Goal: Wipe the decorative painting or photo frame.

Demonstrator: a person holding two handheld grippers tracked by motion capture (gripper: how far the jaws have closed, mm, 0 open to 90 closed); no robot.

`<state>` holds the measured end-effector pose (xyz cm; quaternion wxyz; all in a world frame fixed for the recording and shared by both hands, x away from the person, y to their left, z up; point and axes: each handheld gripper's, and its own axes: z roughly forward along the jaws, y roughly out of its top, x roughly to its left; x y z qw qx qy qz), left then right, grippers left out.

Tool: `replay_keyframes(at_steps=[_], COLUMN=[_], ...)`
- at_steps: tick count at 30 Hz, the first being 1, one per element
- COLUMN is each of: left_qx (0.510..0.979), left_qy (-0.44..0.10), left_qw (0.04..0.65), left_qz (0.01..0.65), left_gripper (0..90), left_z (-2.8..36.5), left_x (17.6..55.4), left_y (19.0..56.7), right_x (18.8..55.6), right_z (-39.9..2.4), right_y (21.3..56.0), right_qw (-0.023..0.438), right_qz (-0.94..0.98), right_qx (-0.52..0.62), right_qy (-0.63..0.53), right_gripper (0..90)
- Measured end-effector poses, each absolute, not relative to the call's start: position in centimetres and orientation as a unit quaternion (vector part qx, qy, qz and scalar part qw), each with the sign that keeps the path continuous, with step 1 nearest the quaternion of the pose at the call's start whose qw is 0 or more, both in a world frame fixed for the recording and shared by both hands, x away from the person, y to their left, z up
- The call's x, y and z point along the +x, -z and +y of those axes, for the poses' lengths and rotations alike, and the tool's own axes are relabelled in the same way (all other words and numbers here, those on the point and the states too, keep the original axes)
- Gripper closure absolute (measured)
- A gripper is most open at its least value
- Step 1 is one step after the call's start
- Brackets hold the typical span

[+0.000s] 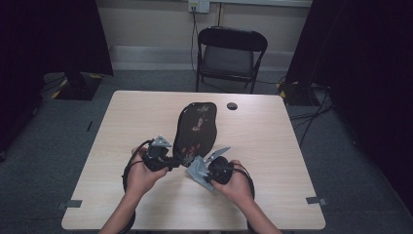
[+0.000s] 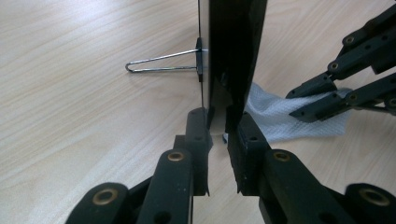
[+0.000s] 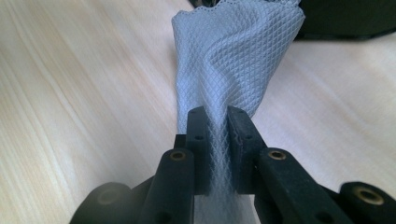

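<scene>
A black oval panel [image 1: 196, 127] with a faint pattern lies lengthwise in the middle of the table. My left gripper [image 1: 169, 161] is shut on its near edge. In the left gripper view the panel [image 2: 233, 51] appears edge-on between the jaws of the left gripper [image 2: 218, 125], and a wire stand [image 2: 159, 64] sticks out from its back. My right gripper [image 1: 203, 170] is shut on a white textured cloth [image 1: 197, 172] just right of the panel's near end. In the right gripper view the cloth [image 3: 233, 56] rises from the right gripper [image 3: 217, 122], pinched between its pads.
The light wooden table [image 1: 122, 126] has a small dark round hole [image 1: 232, 106] near its far edge. A black folding chair [image 1: 229, 56] stands beyond the table. The right gripper's jaws [image 2: 345, 79] and the cloth [image 2: 280, 116] lie close beside the panel.
</scene>
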<state>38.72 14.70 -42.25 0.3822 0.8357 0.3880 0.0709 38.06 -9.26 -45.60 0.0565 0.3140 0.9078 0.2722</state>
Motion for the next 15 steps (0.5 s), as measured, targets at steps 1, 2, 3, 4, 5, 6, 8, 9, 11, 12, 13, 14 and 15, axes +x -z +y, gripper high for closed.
replay_keyframes(at_steps=[1,2,3,4,5,6,8,9,11,12,13,14,15], left_qx=[0.834,0.834,0.834,0.834,0.834,0.834,0.833,0.832,0.832,0.834,0.832,0.834,0.833], left_qy=[-0.073,-0.073,-0.073,-0.073,-0.072,-0.072,-0.074,-0.075,-0.077,-0.077,-0.078,-0.079,-0.078], left_qw=[0.384,0.385,0.385,0.385,0.385,0.385,0.385,0.387,0.386,0.386,0.387,0.385,0.386], left_qz=[0.389,0.388,0.388,0.388,0.388,0.388,0.389,0.390,0.390,0.387,0.390,0.388,0.389], left_gripper=[78.6,78.6,78.6,78.6,78.6,78.6,78.7,78.6,78.6,78.6,78.6,78.6,78.6], left_z=[14.7,14.7,14.6,14.6,14.6,14.6,14.5,14.5,14.4,14.3,14.2,14.2,14.2], left_x=[38.7,38.7,38.7,38.7,38.7,38.8,38.8,38.8,38.9,38.9,38.9,39.0,39.0], left_y=[42.2,42.2,42.2,42.2,42.3,42.3,42.4,42.4,42.4,42.4,42.4,42.4,42.4], right_x=[38.0,38.0,38.0,38.0,38.0,38.0,37.9,37.9,37.9,37.9,37.9,37.9,37.9], right_z=[-9.3,-9.4,-9.6,-9.7,-9.8,-10.0,-10.3,-10.5,-10.8,-10.9,-11.0,-11.0,-11.1], right_y=[45.8,45.8,45.9,45.9,45.9,45.8,45.7,45.6,45.1,44.8,44.5,44.2,43.8], right_qw=[0.057,0.058,0.056,0.057,0.058,0.059,0.061,0.061,0.064,0.066,0.068,0.073,0.077], right_qz=[0.908,0.908,0.908,0.907,0.907,0.907,0.905,0.904,0.901,0.899,0.898,0.897,0.895], right_qx=[0.315,0.315,0.317,0.318,0.318,0.320,0.322,0.323,0.325,0.325,0.326,0.325,0.325], right_qy=[-0.270,-0.269,-0.269,-0.269,-0.268,-0.268,-0.270,-0.273,-0.281,-0.284,-0.287,-0.292,-0.296], right_gripper=[80.7,80.7,80.7,80.7,80.7,80.7,80.7,80.8,80.8,80.8,80.8,80.8,80.8])
